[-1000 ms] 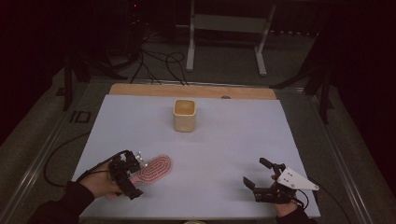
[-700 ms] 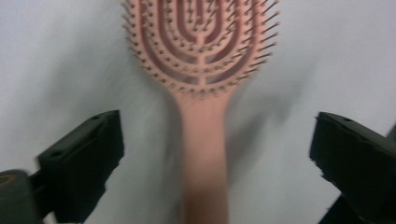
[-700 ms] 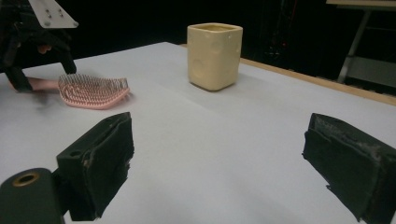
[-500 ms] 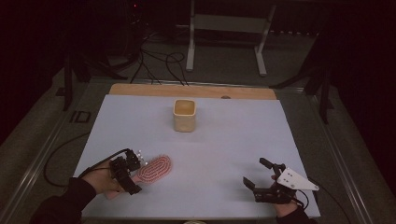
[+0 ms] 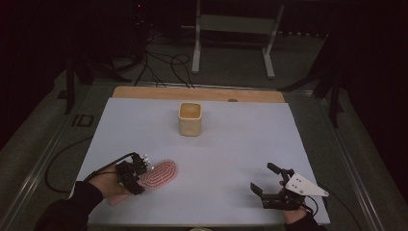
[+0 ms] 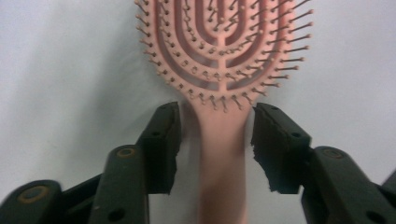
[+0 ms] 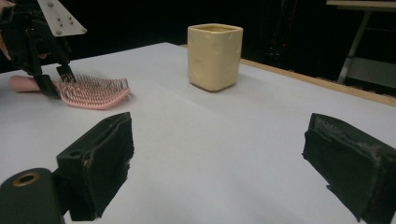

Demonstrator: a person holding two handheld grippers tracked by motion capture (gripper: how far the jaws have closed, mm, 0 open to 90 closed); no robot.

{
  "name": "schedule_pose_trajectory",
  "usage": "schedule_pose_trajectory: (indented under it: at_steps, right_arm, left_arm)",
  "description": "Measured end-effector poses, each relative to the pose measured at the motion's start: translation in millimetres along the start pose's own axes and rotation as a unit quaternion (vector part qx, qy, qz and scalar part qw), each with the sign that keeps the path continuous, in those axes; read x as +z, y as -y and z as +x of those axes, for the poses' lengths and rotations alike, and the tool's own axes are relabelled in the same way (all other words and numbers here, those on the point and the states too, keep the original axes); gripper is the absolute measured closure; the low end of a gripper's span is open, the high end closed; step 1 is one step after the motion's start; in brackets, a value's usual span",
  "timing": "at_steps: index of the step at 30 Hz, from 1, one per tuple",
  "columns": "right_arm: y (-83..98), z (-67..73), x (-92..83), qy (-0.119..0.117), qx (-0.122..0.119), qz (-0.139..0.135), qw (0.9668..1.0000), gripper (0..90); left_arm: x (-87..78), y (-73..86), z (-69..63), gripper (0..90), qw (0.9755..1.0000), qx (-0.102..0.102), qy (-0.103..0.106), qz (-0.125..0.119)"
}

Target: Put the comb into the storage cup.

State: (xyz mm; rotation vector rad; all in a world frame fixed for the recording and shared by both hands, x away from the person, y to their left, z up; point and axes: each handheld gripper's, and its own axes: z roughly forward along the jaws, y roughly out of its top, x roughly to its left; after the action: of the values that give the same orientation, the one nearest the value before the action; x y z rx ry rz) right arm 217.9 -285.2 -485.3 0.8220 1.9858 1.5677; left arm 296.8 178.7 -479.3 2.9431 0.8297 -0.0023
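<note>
A pink vented hairbrush (image 5: 161, 174) lies bristles up on the white table sheet (image 5: 231, 154) at the front left. My left gripper (image 5: 139, 175) sits over its handle, and its jaws have just been closing. In the left gripper view the handle (image 6: 219, 154) runs between the two pads (image 6: 163, 140) with a thin gap on each side, so the left gripper (image 6: 215, 126) is still open. My right gripper (image 5: 262, 177) rests at the front right, open wide and holding nothing. From the right gripper (image 7: 217, 154) I see the brush (image 7: 93, 93) and the left gripper (image 7: 51, 77) farther off.
A cream square cup (image 5: 190, 119) stands upright at the middle back of the sheet, also seen as the cup (image 7: 215, 56). A wooden strip (image 5: 197, 94) borders the far edge. Beyond it are a metal stand (image 5: 235, 24) and floor cables (image 5: 163, 62).
The left gripper's jaws have narrowed around the brush handle. The brush, the cup and the right gripper have stayed where they were.
</note>
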Motion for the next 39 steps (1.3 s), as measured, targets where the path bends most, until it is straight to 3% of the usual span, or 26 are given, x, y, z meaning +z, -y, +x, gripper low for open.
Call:
schedule_pose_trajectory:
  at_steps: [5, 22, 28, 31, 39]
  right_arm:
    - [0.2, -0.3, -0.2, 0.001, 0.001, 0.000, 1.0000, 8.4]
    - [0.3, 0.0, 0.1, 0.001, 0.002, 0.001, 1.0000, 8.3]
    - [0.6, -0.8, 0.2, 0.001, 0.001, 0.002, 1.0000, 8.4]
    - [0.2, -0.3, -0.1, 0.002, 0.000, 0.000, 1.0000, 8.4]
    - [0.6, -1.0, -0.1, 0.001, 0.003, 0.001, 1.0000, 8.4]
  left_arm:
    - [1.5, -4.3, -0.2, 63.5, 1.0000, -0.006, 0.000, 0.007]
    - [4.8, -6.0, 1.3, 70.7, 0.9997, -0.015, 0.002, 0.018]
    - [3.2, -3.1, 2.0, 71.0, 0.9996, -0.026, 0.010, -0.005]
    - [0.5, -4.1, 0.9, 71.1, 0.9996, -0.022, 0.009, -0.011]
    - [-16.4, -11.1, -3.7, 71.1, 0.9983, -0.012, 0.006, -0.056]
